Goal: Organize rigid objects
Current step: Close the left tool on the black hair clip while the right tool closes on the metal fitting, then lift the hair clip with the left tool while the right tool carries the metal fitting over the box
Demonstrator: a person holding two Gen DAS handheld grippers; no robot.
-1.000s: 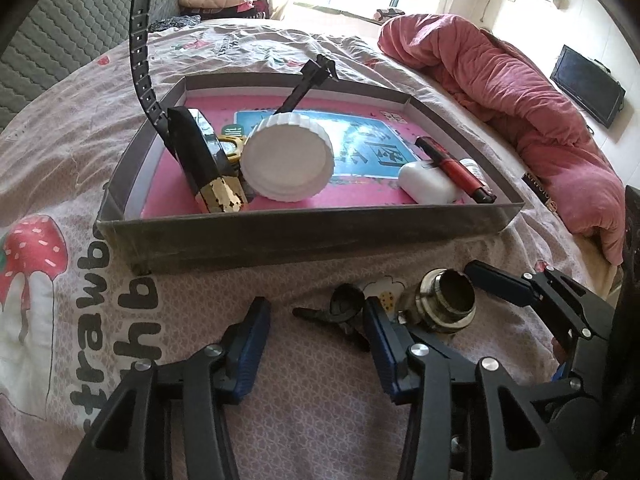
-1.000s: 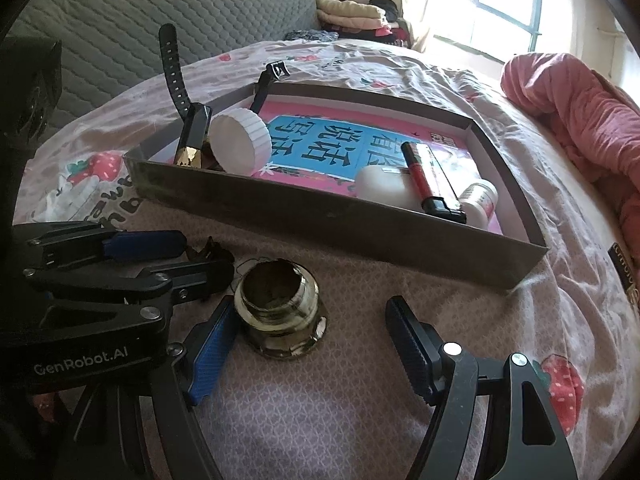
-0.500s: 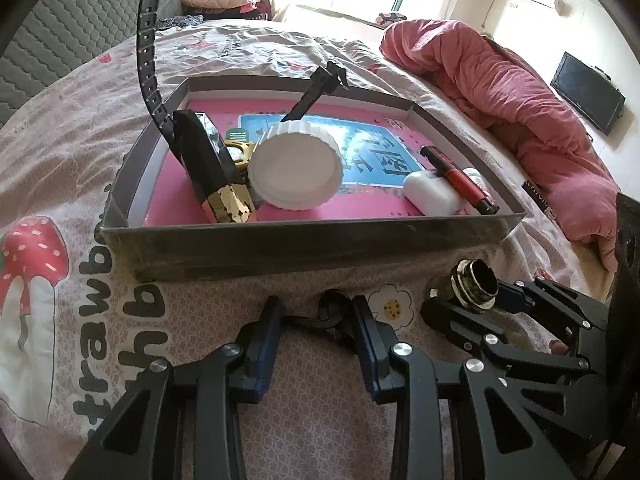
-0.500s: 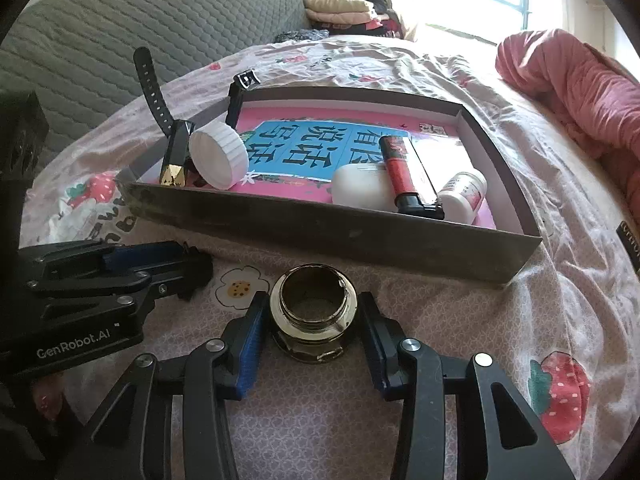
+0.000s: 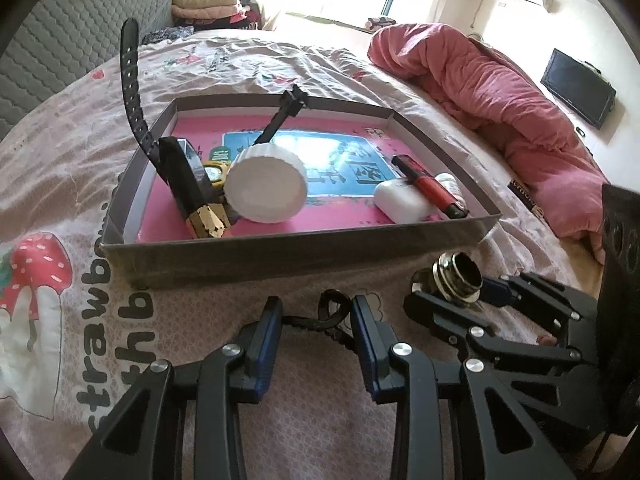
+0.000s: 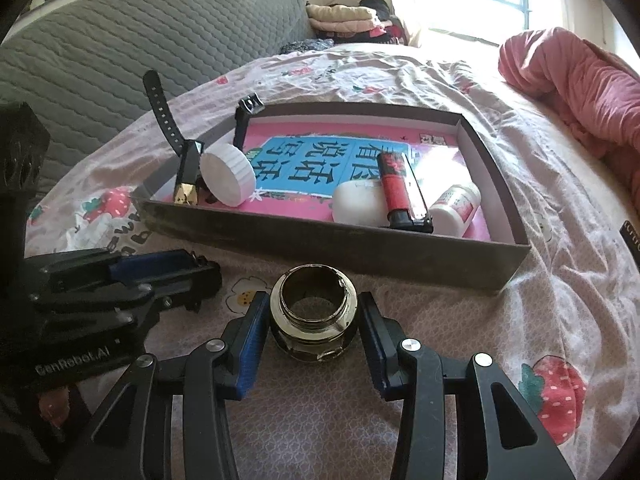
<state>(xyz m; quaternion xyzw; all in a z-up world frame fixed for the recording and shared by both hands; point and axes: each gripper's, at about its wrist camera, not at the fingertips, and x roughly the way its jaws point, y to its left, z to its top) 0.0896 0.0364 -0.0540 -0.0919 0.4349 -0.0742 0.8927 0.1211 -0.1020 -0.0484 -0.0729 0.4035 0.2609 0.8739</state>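
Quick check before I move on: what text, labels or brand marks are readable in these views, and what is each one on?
"GenRobot.AI": white lettering on the black left gripper body.
"strawb…" and "thb…": black print on the strawberry-patterned bedsheet, cut off.
"看图说话": blue panel inside the pink-lined grey cardboard tray, seen upside down.
Small white bottle label and black tag beside the pink quilt: too blurred.

left wrist: low, close, faces tray | right wrist: same | shared: tray
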